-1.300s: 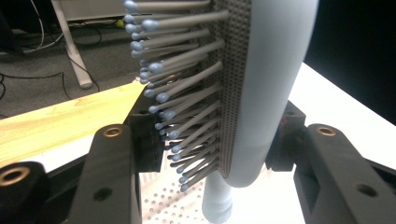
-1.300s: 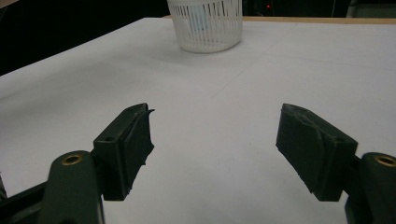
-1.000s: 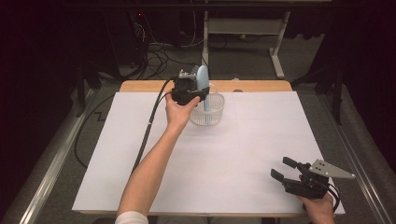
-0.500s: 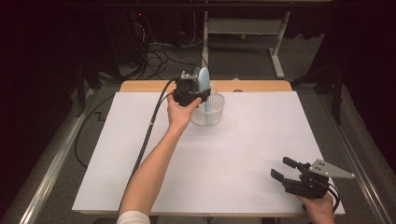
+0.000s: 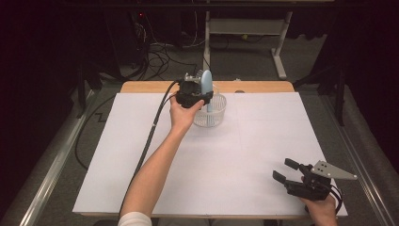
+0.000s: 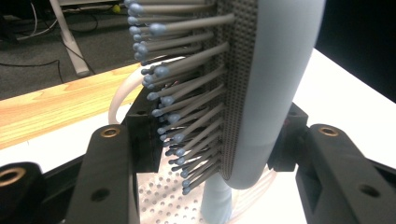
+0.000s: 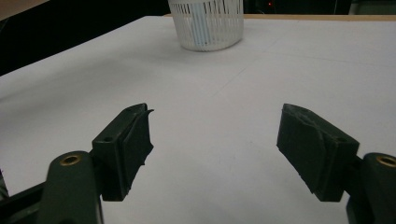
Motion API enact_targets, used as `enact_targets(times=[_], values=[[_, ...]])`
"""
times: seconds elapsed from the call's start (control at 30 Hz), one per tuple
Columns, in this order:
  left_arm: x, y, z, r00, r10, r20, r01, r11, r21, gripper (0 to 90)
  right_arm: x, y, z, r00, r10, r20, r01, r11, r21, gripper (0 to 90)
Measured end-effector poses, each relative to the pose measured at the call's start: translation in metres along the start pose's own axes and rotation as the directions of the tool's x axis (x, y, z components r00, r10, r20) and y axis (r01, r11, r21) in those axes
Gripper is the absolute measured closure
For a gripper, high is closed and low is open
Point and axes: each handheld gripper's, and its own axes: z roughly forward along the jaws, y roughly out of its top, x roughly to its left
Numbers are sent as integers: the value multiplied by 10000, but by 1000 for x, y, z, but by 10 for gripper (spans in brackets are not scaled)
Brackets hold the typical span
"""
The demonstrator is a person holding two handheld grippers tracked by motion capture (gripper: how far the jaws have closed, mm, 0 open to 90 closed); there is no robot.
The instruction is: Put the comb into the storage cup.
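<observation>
The desk (image 5: 235,155) under its white sheet carries a slotted white basket (image 5: 210,113) near the far edge. My left tongs (image 5: 200,96) are clamped on a pale blue hairbrush (image 5: 206,87), upright, its handle down inside the basket, bristles (image 6: 182,93) facing one pad. My right tongs (image 5: 286,170) rest gaping and empty at the near right corner, well apart from the basket.

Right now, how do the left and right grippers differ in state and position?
The left gripper is shut on the blue hairbrush, held upright with its handle down in the white basket; the right gripper is open and holds nothing. The left is at the table's far edge, the right at the near right corner. Both have black jaws.
</observation>
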Motion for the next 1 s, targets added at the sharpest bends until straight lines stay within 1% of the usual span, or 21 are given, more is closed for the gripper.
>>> enact_targets(times=[0.2,0.33,0.43,0.53,0.6,0.63,0.93,1.0], values=[[0,0,0,10000,23,22,-23,10000,5,483,0,0,0,10000,-4,13,4,10000,-3,264],[0,0,0,9998,156,86,-156,9999,14,481,0,0,0,10000,-14,14,14,10000,-7,264],[1,0,-1,9998,206,46,-206,9998,50,473,0,0,0,10000,-17,17,17,10000,-4,264],[3,0,-2,9997,237,41,-237,9997,114,469,0,0,0,10000,-20,15,20,10000,-10,264],[3,0,-2,9996,283,11,-283,9992,274,469,0,0,0,10000,-25,17,25,10000,-7,264],[4,-1,-1,9996,288,70,-289,9992,289,468,0,0,0,10000,-20,14,20,10000,-6,264],[4,-1,-2,9996,276,52,-277,9992,292,456,0,0,0,10000,-18,10,18,10000,5,264],[5,-1,-3,9998,186,37,-187,9995,267,450,0,0,0,10000,-21,5,21,10000,-5,264]])
